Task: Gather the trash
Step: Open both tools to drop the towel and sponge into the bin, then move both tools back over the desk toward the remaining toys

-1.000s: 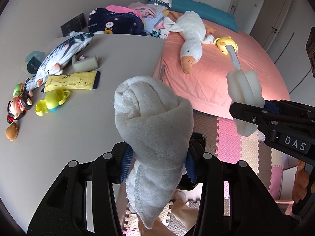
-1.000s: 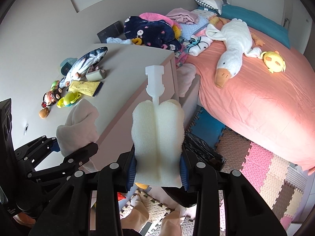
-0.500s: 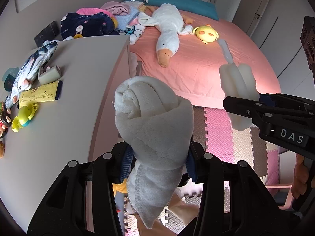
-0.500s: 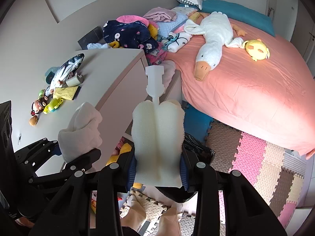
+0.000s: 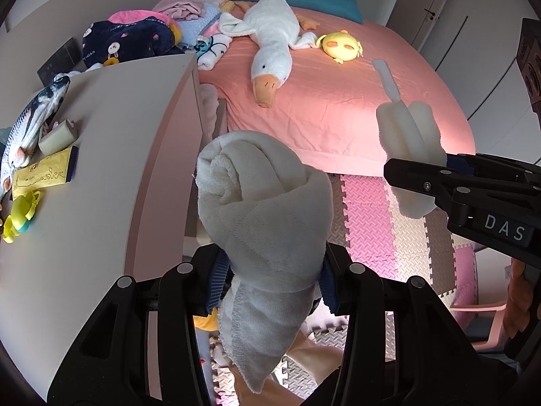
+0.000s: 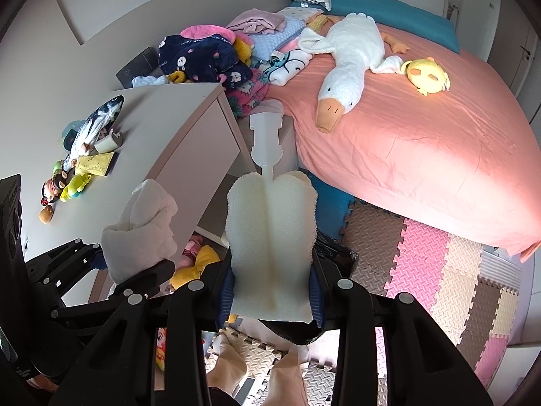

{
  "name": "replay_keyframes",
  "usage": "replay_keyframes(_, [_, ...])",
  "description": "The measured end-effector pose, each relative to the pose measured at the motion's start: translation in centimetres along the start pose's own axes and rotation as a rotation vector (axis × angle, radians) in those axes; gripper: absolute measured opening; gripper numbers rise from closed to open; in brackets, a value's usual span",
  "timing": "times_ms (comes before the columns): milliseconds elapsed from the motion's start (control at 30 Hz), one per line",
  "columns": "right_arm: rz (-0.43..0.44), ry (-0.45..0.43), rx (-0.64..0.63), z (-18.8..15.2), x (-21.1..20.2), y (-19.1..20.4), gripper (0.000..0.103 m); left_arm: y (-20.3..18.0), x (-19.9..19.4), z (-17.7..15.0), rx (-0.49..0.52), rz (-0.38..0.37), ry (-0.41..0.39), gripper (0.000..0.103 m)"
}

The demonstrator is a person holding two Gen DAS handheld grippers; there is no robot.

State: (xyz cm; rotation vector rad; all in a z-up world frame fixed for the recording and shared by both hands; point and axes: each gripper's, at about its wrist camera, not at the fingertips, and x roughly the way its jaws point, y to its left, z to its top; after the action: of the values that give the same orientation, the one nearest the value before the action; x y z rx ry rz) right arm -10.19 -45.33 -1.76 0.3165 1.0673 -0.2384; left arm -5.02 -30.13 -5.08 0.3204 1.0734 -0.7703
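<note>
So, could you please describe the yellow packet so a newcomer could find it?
Look at the grey table left of the pink bed. Near its left edge, the packet lies flat beside the fish toy; it alone is flat, yellow, with a dark end.

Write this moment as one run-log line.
left gripper: shut on rolled cloth | right gripper: shut on sponge brush | black bag: below

Bedroom: bed (image 5: 338, 108), plush goose (image 5: 270, 50)
</note>
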Motion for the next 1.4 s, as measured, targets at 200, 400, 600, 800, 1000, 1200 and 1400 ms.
replay_keyframes(200, [0.024, 0.004, 0.032, 1.0, -0.1, -0.9, 0.058, 0.2, 0.4, 0.5, -0.006, 0.015, 0.01, 0.098])
replay_keyframes(400, [0.007, -0.034, 0.065, 1.6, -1.0, -1.6, 0.067, 1.4, 0.4, 0.9, -0.041, 0.023, 0.023, 0.098])
replay_keyframes(600, [0.022, -0.017, 0.065, 1.5, -0.4, -1.0, 0.067, 2.6, 0.2, 0.6, -0.085, 0.03, 0.026, 0.098])
replay_keyframes(800, [0.034, 0.002, 0.044, 1.4, 0.2, 0.1, 0.067, 3.0, 0.4, 0.1, -0.093, 0.031, 0.044, 0.098])
replay_keyframes(1000, [0.051, 0.015, 0.022, 1.3, 0.8, 1.6, 0.067, 3.9, 0.1, -0.4, -0.115, 0.036, 0.047, 0.098])
replay_keyframes(1200, [0.084, 0.024, -0.024, 1.6, 1.5, 4.2, 0.067, 5.9, -0.4, -1.2, -0.159, 0.056, 0.044, 0.098])
replay_keyframes(1400, [0.119, 0.042, -0.083, 2.0, 2.5, 7.5, 0.067, 8.5, -1.4, -2.3, -0.21, 0.089, 0.037, 0.098])
